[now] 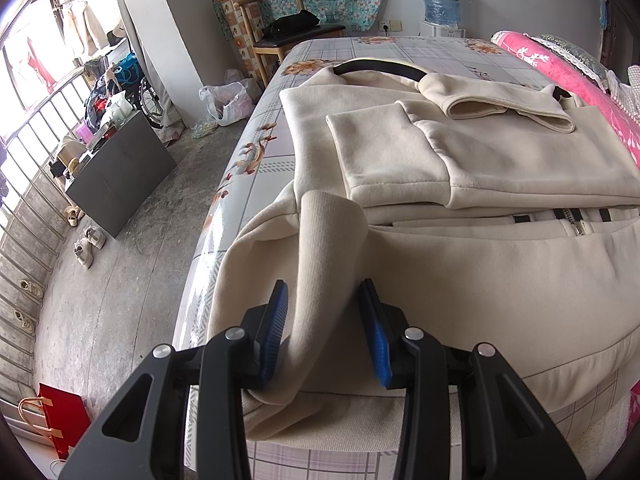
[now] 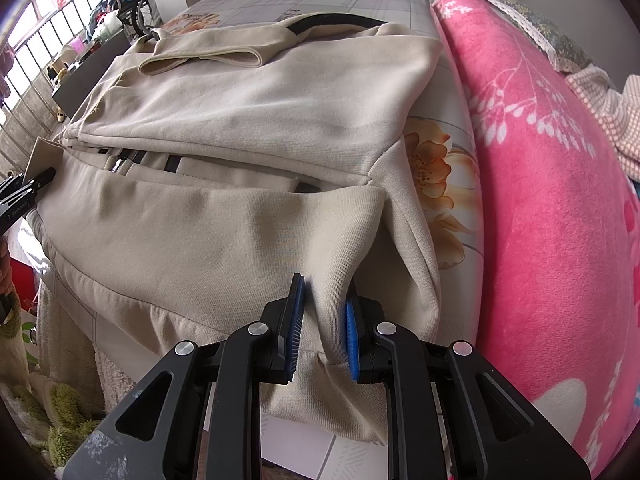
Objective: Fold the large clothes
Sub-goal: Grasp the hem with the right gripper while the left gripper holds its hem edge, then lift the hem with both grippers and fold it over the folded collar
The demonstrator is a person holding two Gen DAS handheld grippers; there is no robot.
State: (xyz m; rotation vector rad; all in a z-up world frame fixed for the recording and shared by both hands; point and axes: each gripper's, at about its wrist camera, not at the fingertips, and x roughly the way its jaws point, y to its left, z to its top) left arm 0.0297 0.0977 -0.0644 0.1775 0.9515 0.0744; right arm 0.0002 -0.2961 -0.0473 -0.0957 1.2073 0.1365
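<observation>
A large cream zip-up jacket [image 1: 480, 160] lies on the bed with both sleeves folded across its body and its black-lined collar at the far end. My left gripper [image 1: 324, 292] has its jaws around a raised fold of the ribbed hem at the near left corner; there is a gap on the right side. My right gripper [image 2: 324, 288] is shut on a pinched fold of the hem at the jacket's [image 2: 260, 100] near right corner. The left gripper's tip shows at the right wrist view's left edge [image 2: 24, 196].
The bed [image 1: 400, 48] has a floral checked sheet. A pink blanket [image 2: 540, 200] lies rolled along the right side. Left of the bed is concrete floor with shoes [image 1: 90, 242], a dark cabinet [image 1: 120, 172], a plastic bag [image 1: 228, 100] and a red bag [image 1: 60, 416]. A wooden chair [image 1: 280, 28] stands beyond.
</observation>
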